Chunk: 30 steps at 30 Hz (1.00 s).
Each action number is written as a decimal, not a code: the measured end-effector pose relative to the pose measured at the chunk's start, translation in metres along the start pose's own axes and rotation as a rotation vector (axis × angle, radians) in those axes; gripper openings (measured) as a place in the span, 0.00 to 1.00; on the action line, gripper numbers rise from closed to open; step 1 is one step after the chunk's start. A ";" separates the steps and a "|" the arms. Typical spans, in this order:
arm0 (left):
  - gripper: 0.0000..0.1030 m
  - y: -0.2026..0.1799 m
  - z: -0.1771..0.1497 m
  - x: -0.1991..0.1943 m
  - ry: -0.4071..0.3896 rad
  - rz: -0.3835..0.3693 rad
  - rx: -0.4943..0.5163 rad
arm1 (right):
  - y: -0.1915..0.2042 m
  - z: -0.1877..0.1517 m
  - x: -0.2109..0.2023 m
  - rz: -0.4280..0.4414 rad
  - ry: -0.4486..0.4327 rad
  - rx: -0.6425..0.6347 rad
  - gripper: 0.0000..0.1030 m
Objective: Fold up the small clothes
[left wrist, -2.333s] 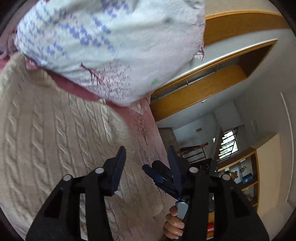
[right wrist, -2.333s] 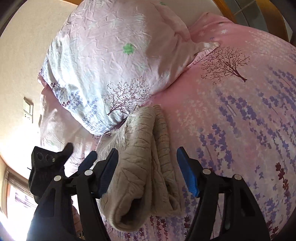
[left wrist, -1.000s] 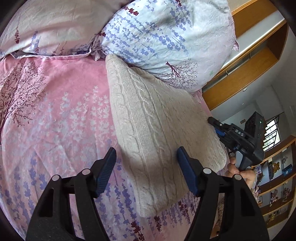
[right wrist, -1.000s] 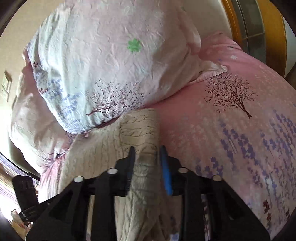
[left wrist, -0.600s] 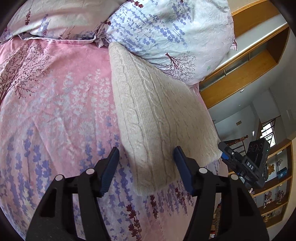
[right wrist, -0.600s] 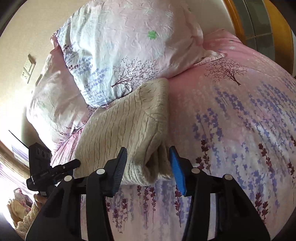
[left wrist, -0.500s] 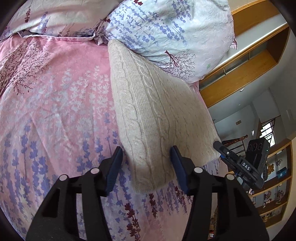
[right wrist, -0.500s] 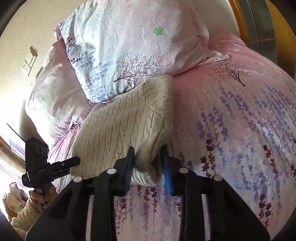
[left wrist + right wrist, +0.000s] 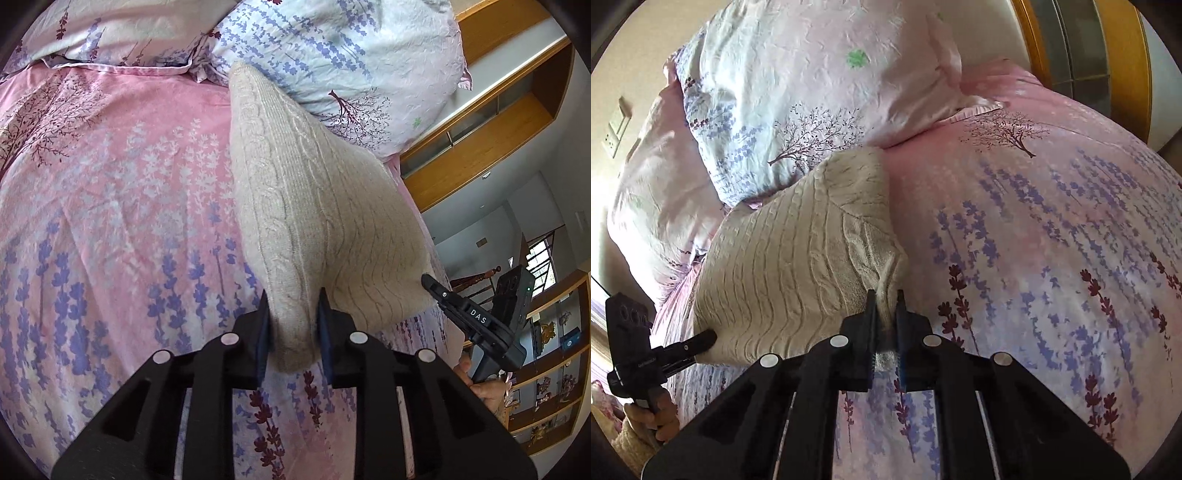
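Both tools are clamped on the beige knit sweater (image 9: 314, 206): left tool (image 9: 291, 325), right tool (image 9: 885, 310). Lift both corners evenly, I'd say, keeping the edge taut towards the pillow (image 9: 812, 74) at upper left.

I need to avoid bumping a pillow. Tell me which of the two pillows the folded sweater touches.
The sweater leans on the front pillow, whose tree print sits just above it; the plainer pink pillow sits behind.

right gripper (image 9: 885, 300): clamped on sweater corner
sweater (image 9: 798, 266): cream cable-knit, folded, against the pillow (image 9: 812, 92)
left gripper (image 9: 701, 338): at the sweater's other corner
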<state>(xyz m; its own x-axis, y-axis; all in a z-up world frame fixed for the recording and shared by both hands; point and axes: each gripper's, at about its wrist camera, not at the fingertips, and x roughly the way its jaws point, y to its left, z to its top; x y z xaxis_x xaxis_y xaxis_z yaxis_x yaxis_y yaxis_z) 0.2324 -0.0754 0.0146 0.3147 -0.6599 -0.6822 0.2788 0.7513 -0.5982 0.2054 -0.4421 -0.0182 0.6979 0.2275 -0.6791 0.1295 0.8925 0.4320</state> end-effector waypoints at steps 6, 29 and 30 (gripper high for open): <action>0.62 -0.002 0.008 -0.021 -0.040 0.017 0.014 | 0.001 0.015 -0.014 0.026 0.002 0.023 0.46; 0.98 -0.020 0.085 0.032 0.016 0.239 0.082 | -0.011 0.078 0.070 0.177 0.192 0.268 0.83; 0.98 -0.021 0.085 0.033 0.016 0.238 0.085 | -0.009 0.078 0.072 0.188 0.198 0.263 0.83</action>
<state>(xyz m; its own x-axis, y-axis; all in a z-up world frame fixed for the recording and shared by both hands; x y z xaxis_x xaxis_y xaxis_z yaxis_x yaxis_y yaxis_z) 0.3139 -0.1129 0.0398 0.3663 -0.4638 -0.8066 0.2737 0.8823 -0.3830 0.3091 -0.4643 -0.0247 0.5803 0.4720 -0.6636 0.2060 0.7033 0.6804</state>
